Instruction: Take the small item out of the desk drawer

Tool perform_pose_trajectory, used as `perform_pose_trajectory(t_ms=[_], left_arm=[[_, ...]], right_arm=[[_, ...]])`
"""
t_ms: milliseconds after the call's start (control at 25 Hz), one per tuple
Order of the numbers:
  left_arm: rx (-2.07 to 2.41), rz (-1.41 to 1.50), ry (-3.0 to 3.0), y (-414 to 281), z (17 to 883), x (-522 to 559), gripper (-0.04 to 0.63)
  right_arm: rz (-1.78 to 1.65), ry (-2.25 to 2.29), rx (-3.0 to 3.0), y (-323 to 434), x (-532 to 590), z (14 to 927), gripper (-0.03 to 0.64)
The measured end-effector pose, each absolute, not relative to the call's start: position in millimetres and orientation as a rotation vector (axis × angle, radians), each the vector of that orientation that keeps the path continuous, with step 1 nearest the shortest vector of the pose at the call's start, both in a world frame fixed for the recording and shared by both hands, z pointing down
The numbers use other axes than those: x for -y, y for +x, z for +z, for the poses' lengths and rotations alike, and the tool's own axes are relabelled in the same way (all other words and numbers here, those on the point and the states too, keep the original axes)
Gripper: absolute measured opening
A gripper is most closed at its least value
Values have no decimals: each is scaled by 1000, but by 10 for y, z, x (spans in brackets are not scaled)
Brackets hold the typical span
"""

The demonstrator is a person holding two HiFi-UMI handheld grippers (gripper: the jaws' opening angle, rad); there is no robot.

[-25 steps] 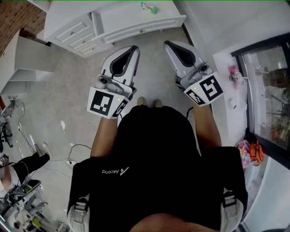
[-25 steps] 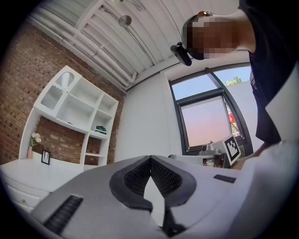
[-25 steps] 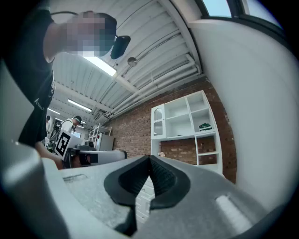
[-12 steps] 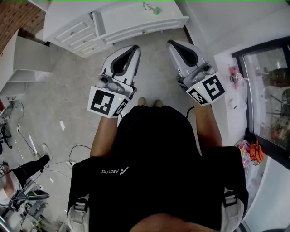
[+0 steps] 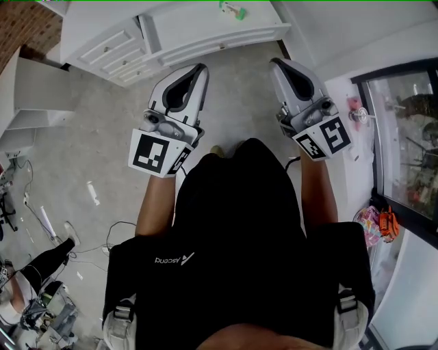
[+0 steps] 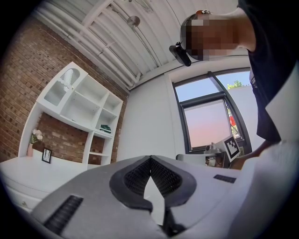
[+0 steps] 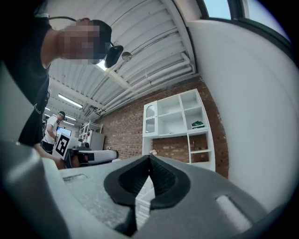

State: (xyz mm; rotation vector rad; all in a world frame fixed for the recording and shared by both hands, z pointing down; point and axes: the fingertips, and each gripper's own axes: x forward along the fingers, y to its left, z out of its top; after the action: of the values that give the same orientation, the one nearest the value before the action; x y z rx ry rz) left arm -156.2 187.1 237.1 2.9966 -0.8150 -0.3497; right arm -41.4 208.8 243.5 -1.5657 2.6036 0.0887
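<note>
While the person stands over a grey floor (image 5: 82, 143) with both tools held out in front, the items in view are as follows.

Left hand-held gripper (image 5: 199, 68) – centre left of the head view, pointing toward the top of the frame. Its jaws are pressed together at the tips and there is nothing between them. Its marker cube (image 5: 156, 153) sits at the near end, by the person's forearm.

Right hand-held gripper (image 5: 278, 63) – centre right of the head view, also pointing up the frame and angled slightly left. Its jaws are fully closed and it holds nothing. Its marker cube (image 5: 323, 137) is at the near end.

White desk (image 5: 185, 24) – across the top of the head view, well apart from both gripper tips. A stack of drawers (image 5: 109, 49) with small knobs shows at upper left, all fronts closed.

Small green item (image 5: 231, 9) – at the top edge of the head view, just right of centre, lying on the pale tabletop area of the desk. I cannot tell whether that surface is the tabletop itself or the inside of a drawer. Neither gripper is near it.

White shelf unit (image 7: 175, 116) – centre of the right gripper view, against a brick wall.

Loose cables (image 5: 102, 229) – lower left of the head view, on the floor.
</note>
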Motion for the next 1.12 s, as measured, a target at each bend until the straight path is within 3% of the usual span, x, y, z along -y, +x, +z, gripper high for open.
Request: perform_pose_trajectory(t_ms=[560, 1120], left_arm=[[835, -322, 2991, -1374, 2535, -1177, -2], [980, -249, 2965, -492, 2676, 234, -2]], right_arm=[[167, -1583, -2659, -233, -1344, 2589, 2], [286, -1543, -2825, 592, 155, 2875, 2]])
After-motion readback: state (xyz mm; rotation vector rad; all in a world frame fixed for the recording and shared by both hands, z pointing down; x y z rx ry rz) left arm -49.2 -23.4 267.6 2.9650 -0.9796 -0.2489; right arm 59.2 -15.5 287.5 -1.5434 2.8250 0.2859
